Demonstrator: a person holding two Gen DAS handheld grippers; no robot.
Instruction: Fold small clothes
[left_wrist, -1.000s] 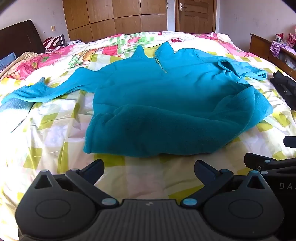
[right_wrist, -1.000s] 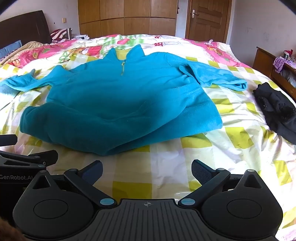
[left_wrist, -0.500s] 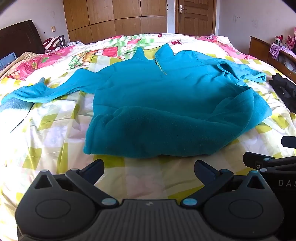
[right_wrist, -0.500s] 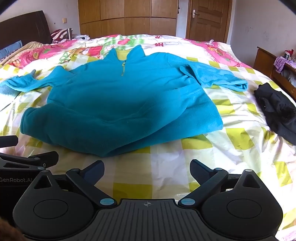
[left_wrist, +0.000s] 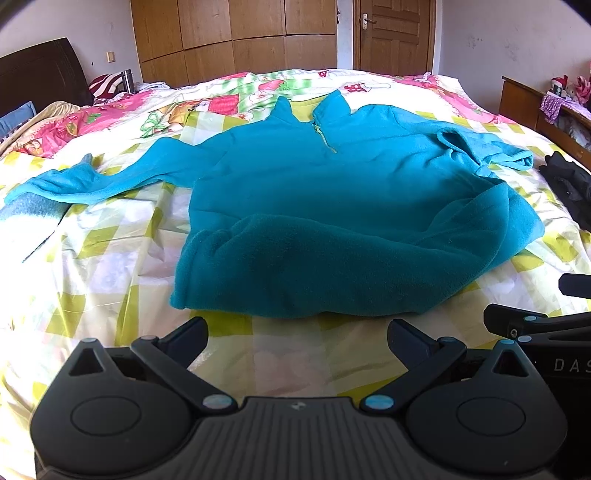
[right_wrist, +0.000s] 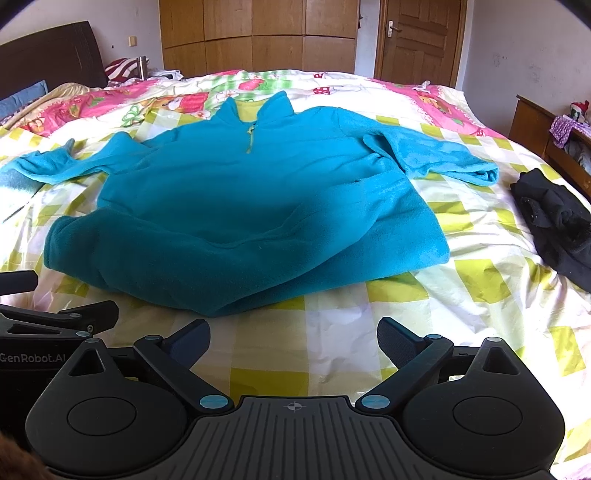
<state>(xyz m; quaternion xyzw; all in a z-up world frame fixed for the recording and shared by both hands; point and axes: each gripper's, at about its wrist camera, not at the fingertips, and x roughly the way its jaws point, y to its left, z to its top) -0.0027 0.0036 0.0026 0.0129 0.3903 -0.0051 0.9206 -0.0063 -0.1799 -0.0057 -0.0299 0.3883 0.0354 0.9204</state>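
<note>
A teal fleece pullover (left_wrist: 332, 206) lies front-up on the bed, collar and short zip at the far end; it also shows in the right wrist view (right_wrist: 251, 206). Its bottom hem is folded up toward the chest. One sleeve (left_wrist: 96, 177) stretches out to the left, the other (right_wrist: 439, 158) lies bent at the right. My left gripper (left_wrist: 297, 338) is open and empty, just short of the near hem. My right gripper (right_wrist: 293, 336) is open and empty, beside the left one and just short of the hem.
The bed has a yellow-checked sheet (right_wrist: 461, 295) and a pink patterned quilt (right_wrist: 110, 103) at the far end. A black garment (right_wrist: 557, 221) lies at the right edge. A wooden cabinet (right_wrist: 543, 125) stands right, a dark headboard (left_wrist: 40, 81) left, wardrobes and a door behind.
Both grippers have stayed open. The views have shifted only slightly, with the pullover a touch lower in the left wrist view; nothing has been grasped.
</note>
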